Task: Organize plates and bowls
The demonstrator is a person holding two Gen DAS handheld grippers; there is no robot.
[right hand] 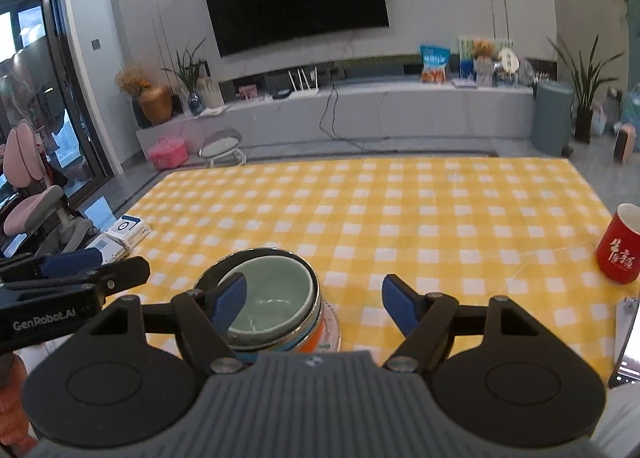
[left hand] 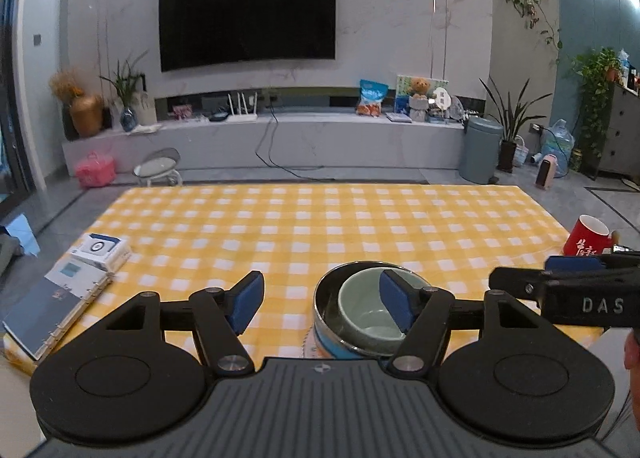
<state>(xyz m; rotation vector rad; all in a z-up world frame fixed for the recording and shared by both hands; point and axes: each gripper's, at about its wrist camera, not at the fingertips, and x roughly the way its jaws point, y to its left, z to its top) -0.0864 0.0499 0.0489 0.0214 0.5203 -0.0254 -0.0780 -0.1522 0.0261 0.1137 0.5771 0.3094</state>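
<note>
A pale green bowl (left hand: 366, 308) sits nested inside a steel bowl (left hand: 322, 310) on a patterned plate at the near edge of the yellow checked tablecloth (left hand: 320, 226). The stack also shows in the right wrist view: green bowl (right hand: 276, 298), steel bowl (right hand: 316, 312), plate rim (right hand: 334, 332). My left gripper (left hand: 322, 300) is open and empty, its right finger just above the green bowl. My right gripper (right hand: 314, 300) is open and empty, its left finger over the green bowl. Each gripper shows at the edge of the other's view.
A red mug (left hand: 588, 238) stands at the table's right edge, also in the right wrist view (right hand: 620, 250). A binder (left hand: 48, 310) and a small white box (left hand: 102, 252) lie at the left edge. A TV wall and a low cabinet lie beyond.
</note>
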